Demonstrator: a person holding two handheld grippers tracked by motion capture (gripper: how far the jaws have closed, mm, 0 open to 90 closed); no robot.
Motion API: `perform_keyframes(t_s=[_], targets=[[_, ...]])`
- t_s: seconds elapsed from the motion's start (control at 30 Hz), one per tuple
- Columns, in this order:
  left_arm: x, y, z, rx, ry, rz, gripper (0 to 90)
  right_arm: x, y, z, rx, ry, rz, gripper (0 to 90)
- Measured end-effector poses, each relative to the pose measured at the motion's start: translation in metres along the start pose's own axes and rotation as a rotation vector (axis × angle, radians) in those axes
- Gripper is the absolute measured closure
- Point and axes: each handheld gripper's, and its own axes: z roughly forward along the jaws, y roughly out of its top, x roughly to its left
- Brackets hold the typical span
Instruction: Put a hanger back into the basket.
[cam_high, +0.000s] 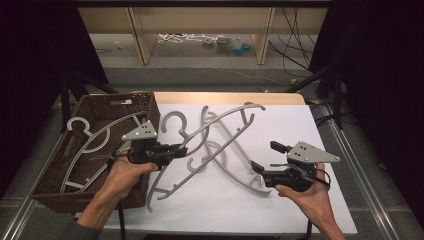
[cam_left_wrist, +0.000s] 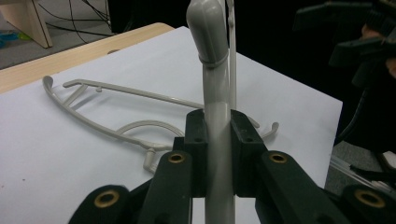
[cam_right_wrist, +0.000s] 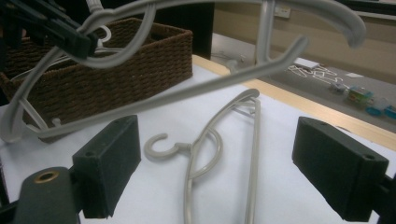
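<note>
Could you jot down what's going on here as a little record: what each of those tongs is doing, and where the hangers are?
left tongs: shut on a grey hanger's neck, holding it tilted above the table
right tongs: open, nothing between the pads
hanger on sheet: lies flat, hook toward the basket
basket: brown wicker, at the table's left edge, with at least one hanger inside
table: covered by a white sheet

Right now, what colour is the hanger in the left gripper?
Light grey hanger; clearest in the left gripper view.
</note>
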Motion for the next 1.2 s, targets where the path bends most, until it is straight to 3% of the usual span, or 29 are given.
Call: perform_keyframes(t_s=[0.2, 0.37, 0.4, 0.63, 0.77, 0.93, 1.03, 1.07, 1.2], targets=[[0.001, 0.015, -0.022, -0.030, -0.014, -0.067, 79.4, 0.002, -0.010, 0.001, 0.017, 0.010, 0.018, 16.4], [0.002, 0.025, -0.040, -0.031, -0.010, -0.081, 79.5, 0.004, -0.016, 0.002, 0.009, 0.000, 0.019, 16.5], [0.004, 0.028, -0.045, -0.037, -0.009, -0.088, 79.4, 0.003, -0.017, 0.001, 0.003, -0.015, -0.003, 16.5], [0.015, 0.041, -0.074, -0.055, 0.055, -0.071, 79.4, 0.009, -0.023, 0.000, -0.022, -0.026, -0.013, 16.5], [0.025, 0.047, -0.090, -0.061, 0.111, -0.074, 79.5, 0.012, -0.026, 0.000, -0.020, -0.023, 0.006, 16.4], [0.043, 0.049, -0.108, -0.074, 0.177, -0.081, 79.5, 0.011, -0.029, 0.001, -0.029, -0.029, -0.007, 16.4], [0.057, 0.047, -0.118, -0.071, 0.217, -0.090, 79.5, 0.012, -0.030, 0.000, 0.007, -0.022, 0.010, 16.4], [0.060, 0.046, -0.119, -0.069, 0.227, -0.090, 79.5, 0.011, -0.031, 0.001, -0.016, -0.025, -0.002, 16.4], [0.080, 0.038, -0.129, -0.055, 0.267, -0.097, 79.5, 0.011, -0.032, 0.002, -0.019, -0.024, -0.003, 16.4]])
